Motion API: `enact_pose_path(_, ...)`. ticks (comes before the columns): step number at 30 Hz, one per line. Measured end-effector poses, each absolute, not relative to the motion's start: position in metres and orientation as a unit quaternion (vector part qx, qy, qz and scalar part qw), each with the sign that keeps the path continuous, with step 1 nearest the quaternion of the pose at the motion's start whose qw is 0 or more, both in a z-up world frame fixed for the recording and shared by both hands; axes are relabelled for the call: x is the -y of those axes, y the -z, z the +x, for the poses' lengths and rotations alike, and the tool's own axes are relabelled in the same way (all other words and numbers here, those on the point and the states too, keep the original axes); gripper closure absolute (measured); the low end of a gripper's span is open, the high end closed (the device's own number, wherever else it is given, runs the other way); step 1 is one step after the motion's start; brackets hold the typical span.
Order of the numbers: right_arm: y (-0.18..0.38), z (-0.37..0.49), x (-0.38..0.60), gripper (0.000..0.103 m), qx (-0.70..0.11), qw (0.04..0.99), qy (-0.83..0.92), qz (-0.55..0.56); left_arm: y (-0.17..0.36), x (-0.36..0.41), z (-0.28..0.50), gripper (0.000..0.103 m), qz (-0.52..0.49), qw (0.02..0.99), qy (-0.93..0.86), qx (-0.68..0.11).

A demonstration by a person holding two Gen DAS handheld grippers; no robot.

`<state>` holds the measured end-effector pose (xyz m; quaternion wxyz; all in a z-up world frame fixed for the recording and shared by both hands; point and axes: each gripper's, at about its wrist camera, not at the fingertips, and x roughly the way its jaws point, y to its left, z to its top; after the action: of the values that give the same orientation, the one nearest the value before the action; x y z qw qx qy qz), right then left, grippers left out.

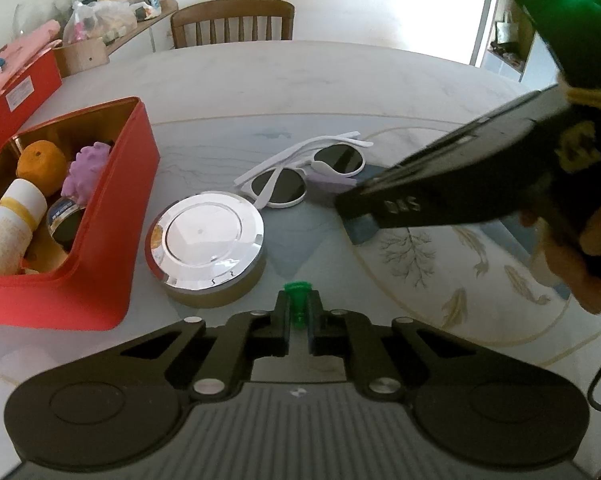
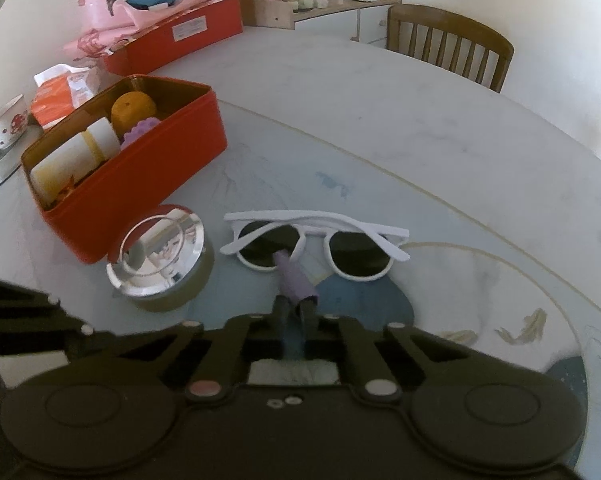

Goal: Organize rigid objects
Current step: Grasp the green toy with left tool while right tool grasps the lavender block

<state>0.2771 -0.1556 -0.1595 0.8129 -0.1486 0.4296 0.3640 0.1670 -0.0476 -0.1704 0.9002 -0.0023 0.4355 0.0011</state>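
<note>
Mirror-polished metal lid [image 1: 208, 236], glossy white plastic sunglasses [image 1: 300, 174], smooth red tin [image 1: 112, 216], matt black gripper plastic, wooden chair [image 1: 232, 20] upper centre.

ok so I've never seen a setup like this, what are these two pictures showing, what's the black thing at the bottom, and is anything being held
Each picture comes from a camera mounted on a handheld two-finger gripper, looking forward along its fingers; a person carries one in each hand. The left gripper pinches a small green plastic piece. The right gripper pinches a small purple piece. On the table lie white sunglasses, a round tin with a mirrored lid, and an open red box holding a bottle, an orange and other items.
</note>
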Motion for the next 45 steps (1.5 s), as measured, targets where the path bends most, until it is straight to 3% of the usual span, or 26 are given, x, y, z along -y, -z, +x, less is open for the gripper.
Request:
enact_pose_path(5,0.155,0.27,0.162,0.1,-0.43,0.807,-0.378,-0.145,0.17,0.044,0.165,0.095,-0.009,0.899,-0.002,-0.438)
enact_pose_path(8,0.152,0.268,0.163,0.085,-0.428,0.804,-0.386,-0.15,0.17,0.041,0.165,0.095,-0.011,0.898,-0.003,-0.439)
enact_pose_path(12,0.155,0.27,0.163,0.082,-0.432,0.801,-0.382,-0.158,0.17,0.041,0.166,0.095,-0.007,0.898,0.002,-0.439)
enact_pose_path(17,0.157,0.274,0.163,0.07,-0.442,0.796,-0.381,-0.161,0.171,0.044,0.165,0.095,0.002,0.898,0.005,-0.439)
enact_pose_path(27,0.154,0.289,0.171,0.061,-0.436,0.8,-0.382,-0.155,0.171,0.046,0.169,0.095,0.004,0.898,0.004,-0.44)
enact_pose_path(36,0.164,0.297,0.155,0.062,-0.434,0.8,-0.385,-0.155,0.171,0.047,0.175,0.094,0.002,0.899,0.0,-0.439)
enact_pose_path(39,0.165,0.296,0.153,0.075,-0.431,0.8,-0.388,-0.155,0.172,0.047,0.177,0.094,0.001,0.899,0.0,-0.437)
enact_pose_path(40,0.165,0.295,0.152,0.085,-0.43,0.801,-0.387,-0.157,0.172,0.046,0.177,0.094,-0.002,0.9,-0.001,-0.436)
enact_pose_path(45,0.163,0.287,0.155,0.088,-0.427,0.801,-0.386,-0.163,0.172,0.044,0.177,0.095,-0.006,0.901,-0.007,-0.433)
